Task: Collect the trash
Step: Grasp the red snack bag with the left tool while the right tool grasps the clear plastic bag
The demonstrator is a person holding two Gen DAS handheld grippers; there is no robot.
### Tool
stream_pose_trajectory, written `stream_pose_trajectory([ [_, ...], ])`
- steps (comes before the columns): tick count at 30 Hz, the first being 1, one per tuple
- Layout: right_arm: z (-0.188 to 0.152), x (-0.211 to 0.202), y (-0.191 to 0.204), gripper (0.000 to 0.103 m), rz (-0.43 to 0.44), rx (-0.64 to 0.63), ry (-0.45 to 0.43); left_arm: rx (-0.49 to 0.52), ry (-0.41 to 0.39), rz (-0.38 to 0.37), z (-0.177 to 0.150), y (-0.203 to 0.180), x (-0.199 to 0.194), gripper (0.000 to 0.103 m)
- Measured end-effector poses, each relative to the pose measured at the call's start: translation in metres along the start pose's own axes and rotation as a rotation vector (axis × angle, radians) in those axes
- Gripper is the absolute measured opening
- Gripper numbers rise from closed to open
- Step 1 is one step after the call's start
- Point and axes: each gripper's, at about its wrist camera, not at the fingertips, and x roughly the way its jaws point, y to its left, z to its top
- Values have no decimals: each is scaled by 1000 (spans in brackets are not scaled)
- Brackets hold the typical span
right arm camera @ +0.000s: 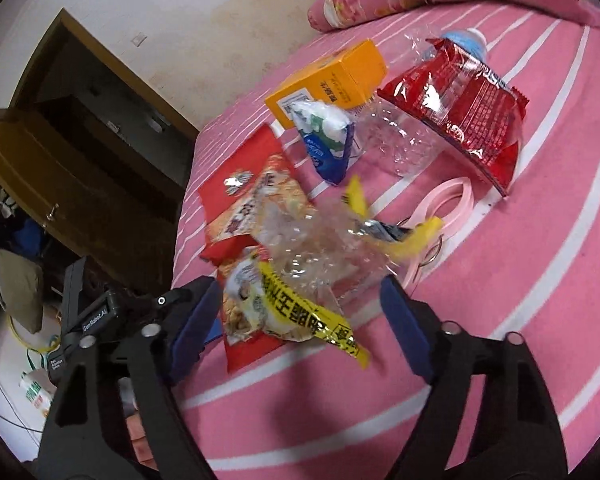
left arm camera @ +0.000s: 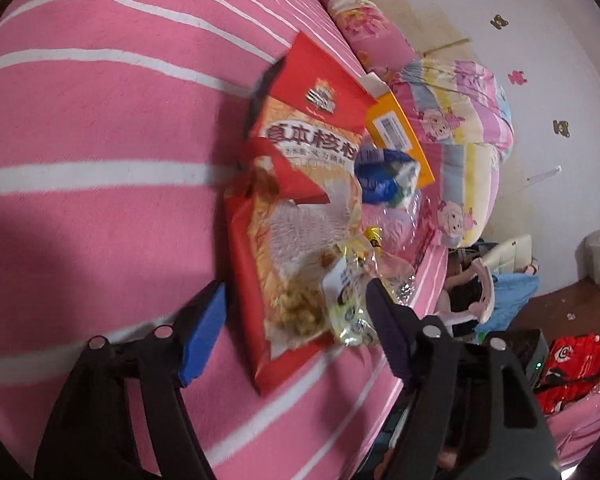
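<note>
Trash lies piled on a pink striped bed sheet (left arm camera: 100, 120). A big red snack bag (left arm camera: 296, 184) lies lengthwise between the fingers of my left gripper (left arm camera: 296, 324), which is open, its pads apart from the bag. A yellow-and-clear wrapper (right arm camera: 300, 296) sits between the fingers of my right gripper (right arm camera: 300, 316), also open and not pressing on it. Behind it are the red snack bag (right arm camera: 252, 200), a blue-white wrapper (right arm camera: 328, 140), an orange box (right arm camera: 332, 80), a crushed clear bottle (right arm camera: 400, 144) and a second red bag (right arm camera: 468, 108).
A pink loop (right arm camera: 440, 204) lies on the sheet by the wrappers. Pillows and a folded quilt (left arm camera: 460, 120) are at the head of the bed. The bed's edge (right arm camera: 184, 216) drops to a cluttered floor beside a wooden cabinet (right arm camera: 80, 160).
</note>
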Motion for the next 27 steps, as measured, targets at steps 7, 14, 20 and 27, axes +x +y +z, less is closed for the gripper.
stream_pose_trajectory([
  [7,7,17,-10,67,-14,25,29,-40,-2,21,6,6,9,29],
  [14,8,17,-6,40,-21,9,5,-50,-8,-2,5,7,7,13],
  [20,8,-2,3,32,-19,-43,-60,14,-43,-23,5,-10,-5,5],
  [27,-2,-37,26,31,-24,-117,-158,71,-95,-42,-5,-26,-28,4],
])
